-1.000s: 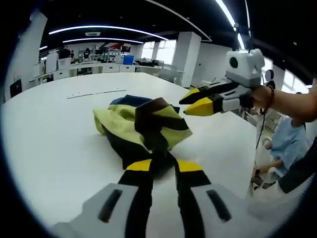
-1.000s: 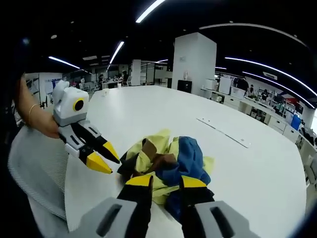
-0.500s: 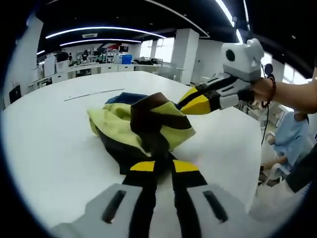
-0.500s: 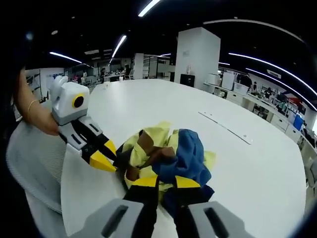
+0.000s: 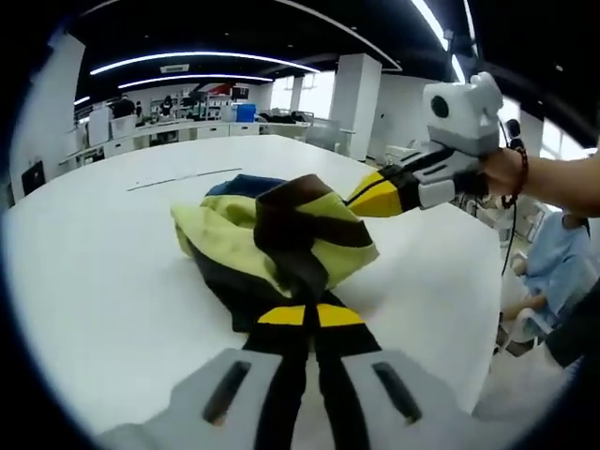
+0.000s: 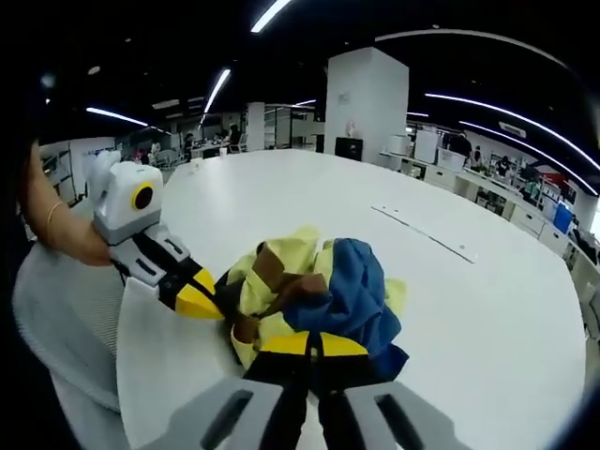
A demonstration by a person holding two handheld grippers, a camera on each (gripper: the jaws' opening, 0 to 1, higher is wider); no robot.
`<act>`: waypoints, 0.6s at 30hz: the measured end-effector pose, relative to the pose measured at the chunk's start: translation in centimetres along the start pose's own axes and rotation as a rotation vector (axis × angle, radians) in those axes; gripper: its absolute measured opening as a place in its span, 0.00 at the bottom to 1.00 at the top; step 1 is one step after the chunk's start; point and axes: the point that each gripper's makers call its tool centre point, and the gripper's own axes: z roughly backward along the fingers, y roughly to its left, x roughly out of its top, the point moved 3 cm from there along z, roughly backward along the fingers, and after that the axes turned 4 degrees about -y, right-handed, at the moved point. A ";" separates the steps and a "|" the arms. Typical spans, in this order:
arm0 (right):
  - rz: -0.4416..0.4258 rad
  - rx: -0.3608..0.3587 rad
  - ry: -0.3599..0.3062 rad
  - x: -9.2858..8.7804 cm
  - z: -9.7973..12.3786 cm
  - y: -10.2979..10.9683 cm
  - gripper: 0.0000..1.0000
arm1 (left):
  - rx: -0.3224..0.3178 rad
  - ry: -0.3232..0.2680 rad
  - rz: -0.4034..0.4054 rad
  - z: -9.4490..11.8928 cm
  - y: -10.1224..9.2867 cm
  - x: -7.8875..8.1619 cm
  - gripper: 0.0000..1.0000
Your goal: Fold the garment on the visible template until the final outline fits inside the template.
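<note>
Item: garment [image 5: 272,234], a crumpled heap of yellow-green, dark brown, black and blue cloth, lying bunched on the white counter [image 5: 94,262], nearer its near edge than its middle.

Template: no outline can be made out on the counter in either view; a thin pale strip [image 6: 422,234] lies well apart from the heap on the far side.

Left gripper [image 5: 309,314]: jaws drawn together on the dark near edge of the garment. 1 second ago they stood apart with cloth between them; now the yellow tips meet over the fabric.

Right gripper [image 6: 314,345]: likewise closed, tips pinching the blue and black fold at its side of the heap. 1 second ago its jaws were open around that fold. In the left gripper view its tip is buried in the far right edge of the cloth.

Change noted: both grippers have gone from open and approaching to clamped on opposite sides of the heap.

Meaning: the 2 holds appear secured; the likely next step is lifting and spreading the garment flat, since no folding has begun.
</note>
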 end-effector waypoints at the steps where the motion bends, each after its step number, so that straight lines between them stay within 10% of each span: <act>1: -0.006 -0.002 -0.004 0.0 0.1 0.0 0.00 | 0.003 -0.004 0.005 0.2 0.1 0.1 0.00; 18: -0.043 -0.076 -0.101 2.5 3.4 -0.7 0.00 | 0.105 -0.136 0.018 5.0 2.7 4.7 0.00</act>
